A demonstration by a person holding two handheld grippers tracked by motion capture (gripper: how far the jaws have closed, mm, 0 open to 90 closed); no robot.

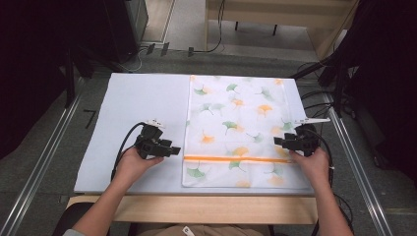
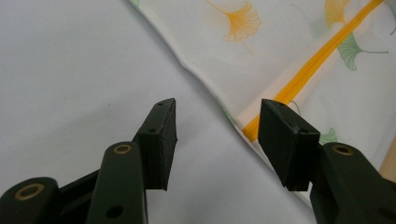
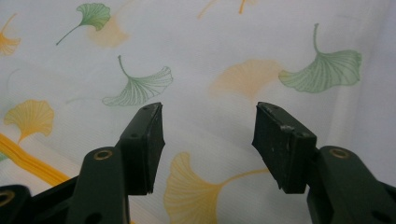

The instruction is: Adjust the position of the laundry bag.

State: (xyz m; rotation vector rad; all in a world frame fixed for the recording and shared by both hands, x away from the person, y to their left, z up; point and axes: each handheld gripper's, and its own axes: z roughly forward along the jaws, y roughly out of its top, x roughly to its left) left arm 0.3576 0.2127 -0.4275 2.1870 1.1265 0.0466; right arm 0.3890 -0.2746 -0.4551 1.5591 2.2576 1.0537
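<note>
Both tongs, left gripper (image 1: 173,149) and right gripper (image 1: 278,141), gape empty beside the leaf-print bag (image 1: 236,113); aiming at its three- and nine-o'clock edges looks wisest.

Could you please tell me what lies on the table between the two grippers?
Between the left gripper and the right gripper lies the ginkgo-print fabric bag, its orange zipper running across just nearer the person, as the high view shows.

We seem to be in a lab or test room: a white board (image 1: 137,123) lies on a plain wooden table (image 1: 196,209), metal rails (image 1: 42,162) run along a grey floor (image 1: 49,118), and black cables (image 1: 319,98) trail between dark stands (image 1: 69,78).
</note>
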